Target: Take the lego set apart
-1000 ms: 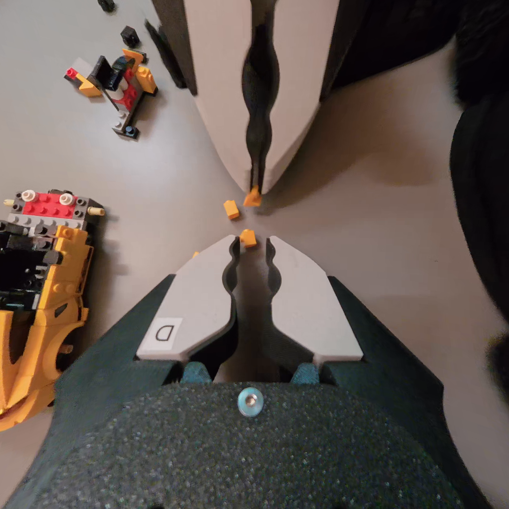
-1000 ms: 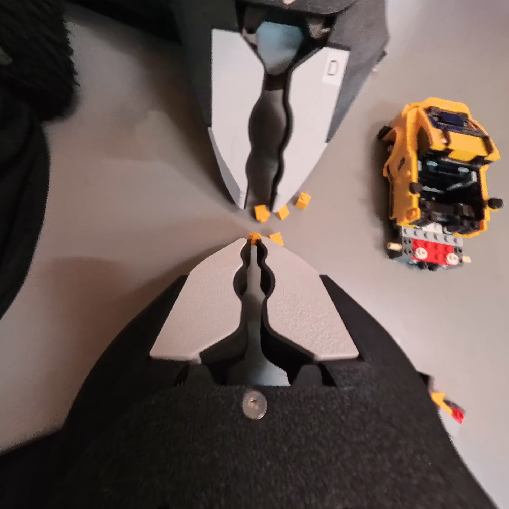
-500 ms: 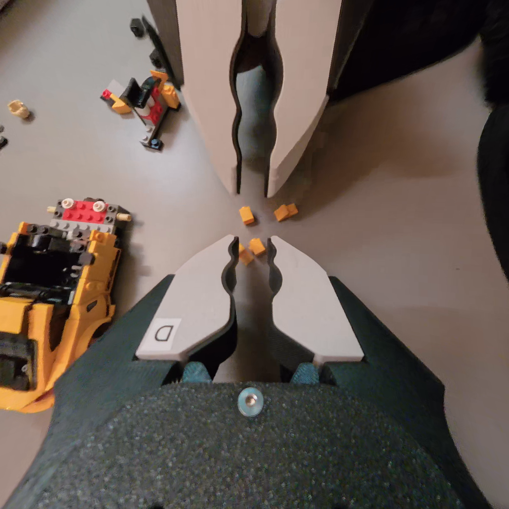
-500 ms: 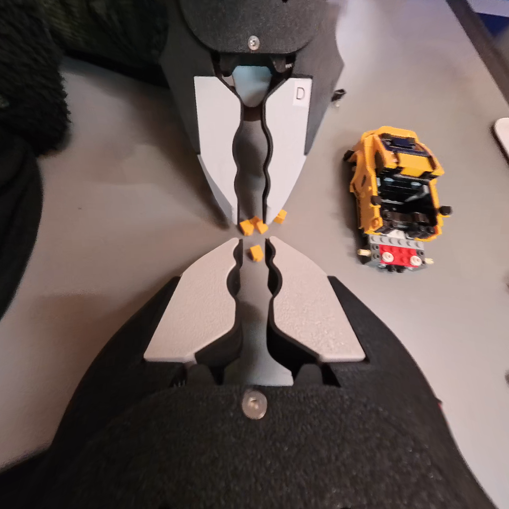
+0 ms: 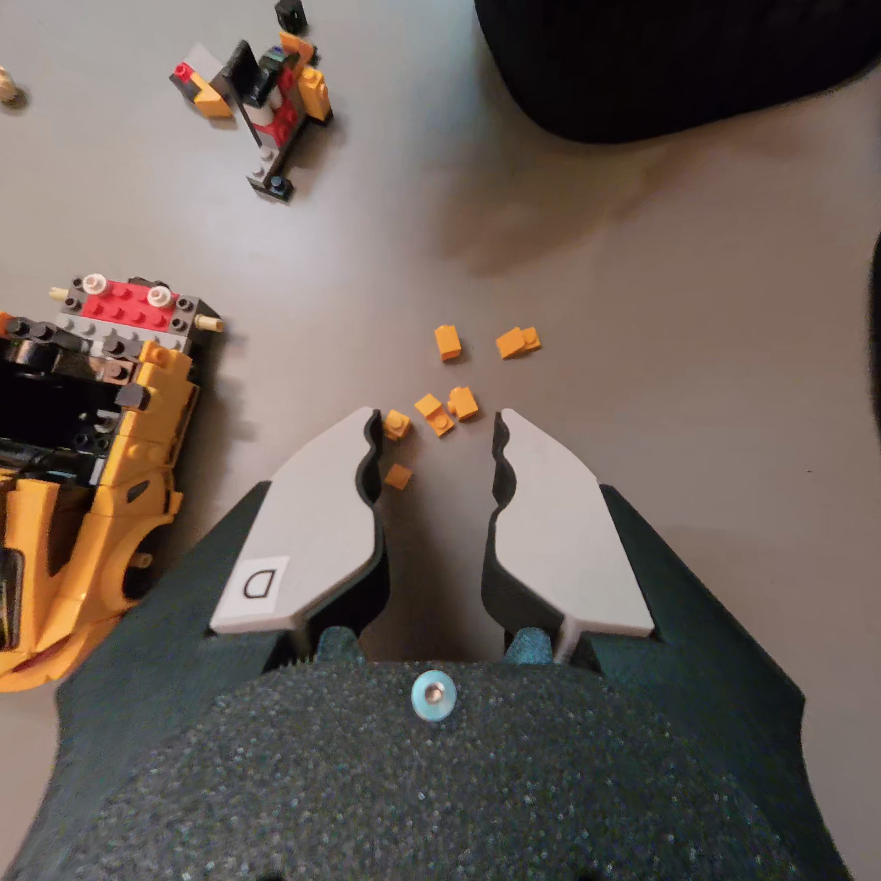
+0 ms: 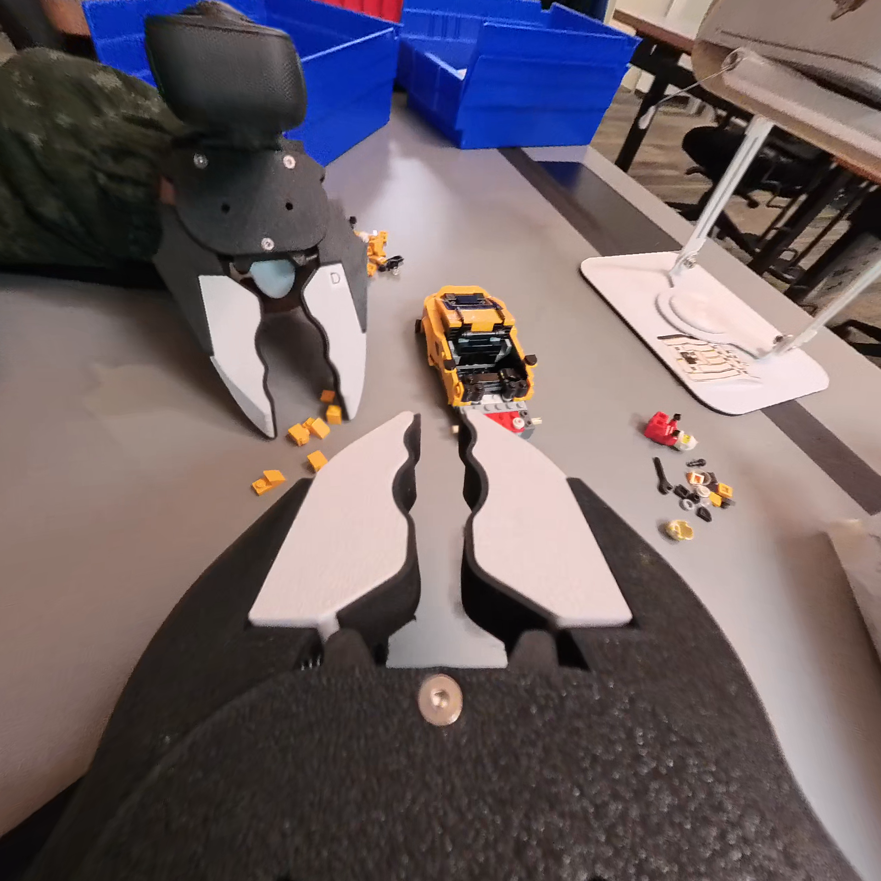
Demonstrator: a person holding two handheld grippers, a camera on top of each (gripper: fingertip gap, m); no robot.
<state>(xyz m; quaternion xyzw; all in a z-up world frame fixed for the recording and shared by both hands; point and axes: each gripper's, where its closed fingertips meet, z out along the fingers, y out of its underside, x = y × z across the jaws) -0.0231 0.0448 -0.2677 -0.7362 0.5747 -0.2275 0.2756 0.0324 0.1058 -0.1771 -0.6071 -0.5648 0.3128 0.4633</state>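
The yellow and black lego car [image 5: 95,453] lies on the grey table left of my left gripper [image 5: 437,419]; it also shows in the right wrist view [image 6: 476,348]. Several small orange bricks [image 5: 448,342] lie loose on the table around the left fingertips, and one touches the left finger's tip. My left gripper is open and empty; it also shows in the right wrist view [image 6: 310,419], tips down by the orange bricks [image 6: 310,431]. My right gripper [image 6: 441,422] is open and empty, raised and drawn back, pointing toward the car's red and grey end.
A small black, red and orange sub-assembly [image 5: 262,105] lies beyond the car. A pile of tiny parts [image 6: 696,491] and a red piece [image 6: 662,426] lie right of the car. Blue bins [image 6: 500,71] stand at the far end, a white lamp base [image 6: 705,329] at right, and a person's sleeve [image 6: 71,157] at left. The left gripper's tips are roughly 12 centimetres from the right gripper's. Left tips and right tips are each some 20 centimetres from the red piece [image 6: 662,426].
The right gripper opened, dropped its orange piece, then lifted back out of the left wrist view. The left gripper opened wider. More loose orange bricks lie on the table.
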